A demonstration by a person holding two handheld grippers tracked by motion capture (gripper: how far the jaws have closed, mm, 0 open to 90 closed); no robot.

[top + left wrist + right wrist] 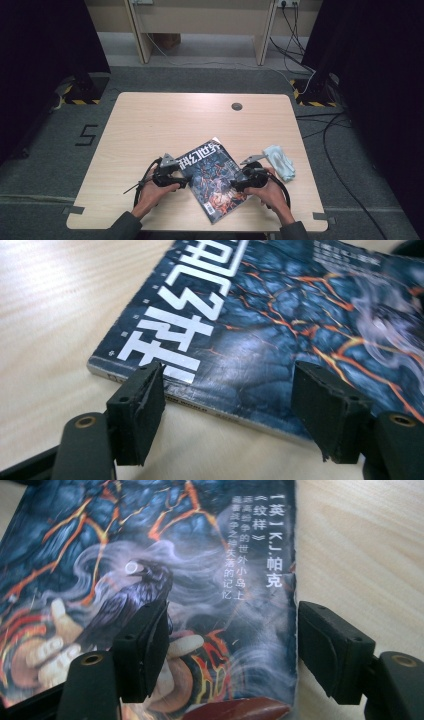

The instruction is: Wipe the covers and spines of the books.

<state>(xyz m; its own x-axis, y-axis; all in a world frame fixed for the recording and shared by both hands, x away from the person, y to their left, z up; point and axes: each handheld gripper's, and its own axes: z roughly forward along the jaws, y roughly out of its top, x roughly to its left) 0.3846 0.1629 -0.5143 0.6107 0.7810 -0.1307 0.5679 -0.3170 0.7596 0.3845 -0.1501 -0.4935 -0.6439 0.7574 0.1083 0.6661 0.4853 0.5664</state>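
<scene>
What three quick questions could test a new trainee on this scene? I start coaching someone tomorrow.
1. True or false: the magazine lies closed on the table.
2. What lies on the table beyond the right gripper? A) a white cloth B) a red cup C) a pen
3. How do the left gripper fingers stand at the magazine's edge?

Key:
1. True, cover up.
2. A, the white cloth.
3. Open, one at each side of a stretch of the edge, not pressing on it.
</scene>
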